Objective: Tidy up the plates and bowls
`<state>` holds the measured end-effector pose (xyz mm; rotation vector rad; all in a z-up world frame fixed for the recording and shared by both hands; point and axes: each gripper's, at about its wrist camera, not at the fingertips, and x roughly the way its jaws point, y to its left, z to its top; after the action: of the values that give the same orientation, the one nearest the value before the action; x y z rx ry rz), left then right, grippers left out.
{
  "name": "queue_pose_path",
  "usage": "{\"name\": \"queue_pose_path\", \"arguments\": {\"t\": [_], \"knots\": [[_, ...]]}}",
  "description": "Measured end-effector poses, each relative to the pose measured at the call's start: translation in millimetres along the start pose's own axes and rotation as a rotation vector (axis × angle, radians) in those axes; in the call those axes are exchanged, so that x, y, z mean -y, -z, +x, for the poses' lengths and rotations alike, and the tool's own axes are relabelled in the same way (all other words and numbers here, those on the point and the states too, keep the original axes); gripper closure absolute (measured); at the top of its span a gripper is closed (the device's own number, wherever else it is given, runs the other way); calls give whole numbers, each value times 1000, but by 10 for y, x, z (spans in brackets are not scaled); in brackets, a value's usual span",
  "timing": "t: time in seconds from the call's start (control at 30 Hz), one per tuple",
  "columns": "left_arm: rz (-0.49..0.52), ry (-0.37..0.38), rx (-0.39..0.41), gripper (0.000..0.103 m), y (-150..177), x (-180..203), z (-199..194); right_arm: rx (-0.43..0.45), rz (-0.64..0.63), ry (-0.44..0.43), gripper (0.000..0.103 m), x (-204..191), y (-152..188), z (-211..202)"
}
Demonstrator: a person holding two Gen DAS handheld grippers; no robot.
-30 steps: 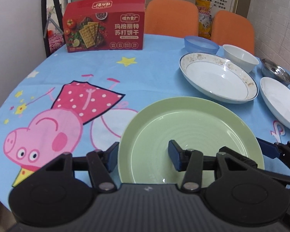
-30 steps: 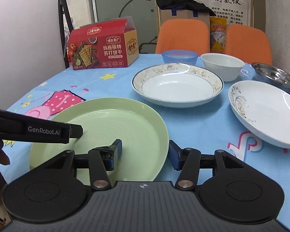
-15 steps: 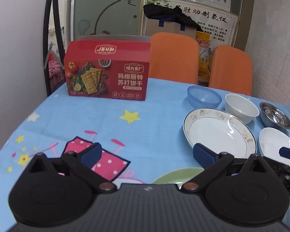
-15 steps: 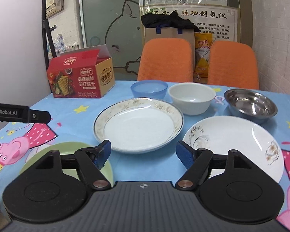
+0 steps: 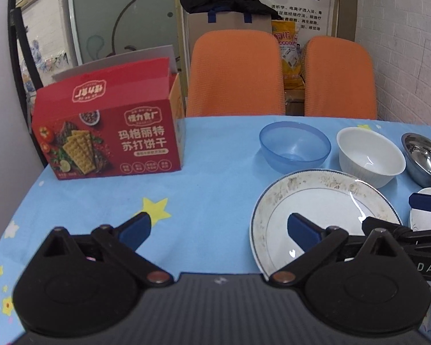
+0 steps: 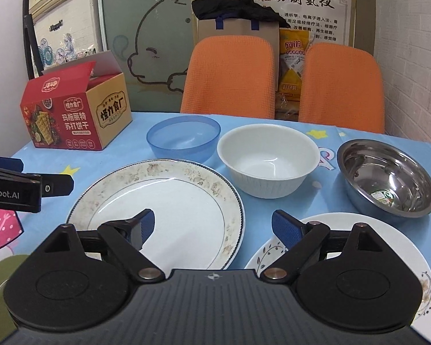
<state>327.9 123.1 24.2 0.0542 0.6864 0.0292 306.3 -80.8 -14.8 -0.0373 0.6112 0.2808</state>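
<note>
Right wrist view: right gripper (image 6: 212, 225) spread wide, empty, over near rims of two plates.

Left gripper (image 5: 218, 227) likewise wide, gripping nothing. Gold-rimmed plate (image 6: 169, 201) flat on table (image 5: 215, 149), face up, round, so no long axis; vine-patterned plate (image 6: 388, 230) beside it; blue bowl (image 6: 184, 138), white bowl (image 6: 268, 164), steel bowl (image 6: 388, 178) upright behind, apparently spread out unstacked for picking singly.

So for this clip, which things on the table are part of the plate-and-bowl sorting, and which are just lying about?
Part of the job:
- gold-rimmed plate
- leaf-patterned plate
- green plate
- blue bowl
- white bowl
- steel bowl

Just lying about:
- red cracker box
- orange chairs
- paper bag
- yellow packet
</note>
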Motion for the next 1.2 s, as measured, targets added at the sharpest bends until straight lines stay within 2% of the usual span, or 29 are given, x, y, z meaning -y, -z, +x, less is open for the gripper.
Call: {"name": "queue_pose_path", "arguments": {"t": [0.27, 0.6, 0.8, 1.2], "knots": [[31, 42, -31, 3, -97, 137, 219, -23, 24, -1, 0, 77, -47, 196], [22, 40, -46, 3, -148, 142, 314, -69, 33, -31, 0, 15, -60, 276], [30, 47, -60, 3, -143, 149, 376, -62, 39, -35, 0, -64, -8, 280], [6, 69, -130, 3, -85, 107, 597, -53, -53, -9, 0, -215, 85, 347]]}}
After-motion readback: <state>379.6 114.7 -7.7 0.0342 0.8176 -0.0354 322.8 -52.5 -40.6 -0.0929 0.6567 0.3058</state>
